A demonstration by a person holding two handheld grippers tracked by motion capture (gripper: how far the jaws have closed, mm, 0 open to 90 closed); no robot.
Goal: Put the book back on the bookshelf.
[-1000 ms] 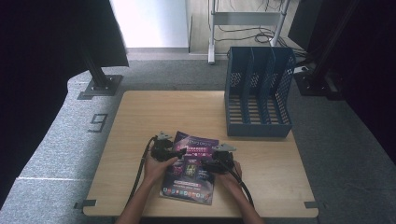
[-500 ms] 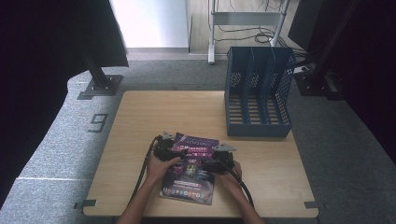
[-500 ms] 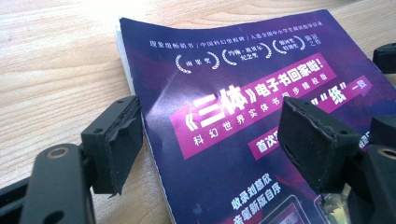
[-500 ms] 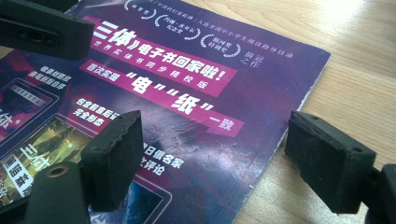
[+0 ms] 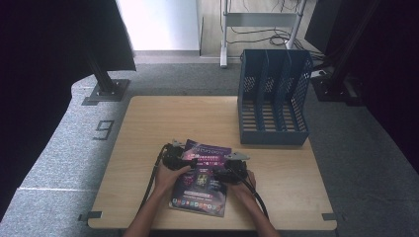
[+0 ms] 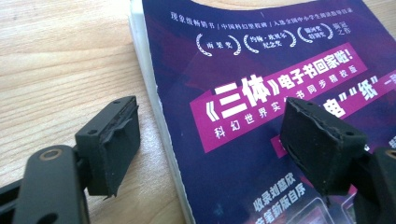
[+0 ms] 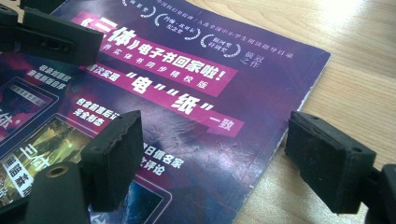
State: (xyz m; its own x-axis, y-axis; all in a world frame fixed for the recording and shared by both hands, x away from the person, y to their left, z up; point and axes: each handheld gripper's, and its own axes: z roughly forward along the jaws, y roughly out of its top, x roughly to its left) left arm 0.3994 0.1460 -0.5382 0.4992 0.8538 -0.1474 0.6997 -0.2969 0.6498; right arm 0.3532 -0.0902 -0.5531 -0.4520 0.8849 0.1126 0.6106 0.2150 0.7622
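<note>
A purple paperback book (image 5: 200, 185) with white and pink Chinese print lies flat near the table's front edge. My left gripper (image 5: 185, 156) is low over its left edge (image 6: 154, 107), open. Its jaws have just been opening; one pad (image 6: 114, 140) hangs over the wood, the other over the cover (image 6: 261, 84), with the edge between them, not pressed. My right gripper (image 5: 231, 167) is open over the book's right edge (image 7: 280, 135). One of its pads is over the cover (image 7: 187, 107), the other over the wood. The left gripper's jaw (image 7: 51, 37) shows at the top left of the right gripper view.
A blue mesh file rack (image 5: 273, 98) with upright dividers stands at the table's back right corner. Bare wood (image 5: 163, 118) stretches behind and to the left of the book. The front edge of the table runs just below the book, where the forearms come in.
</note>
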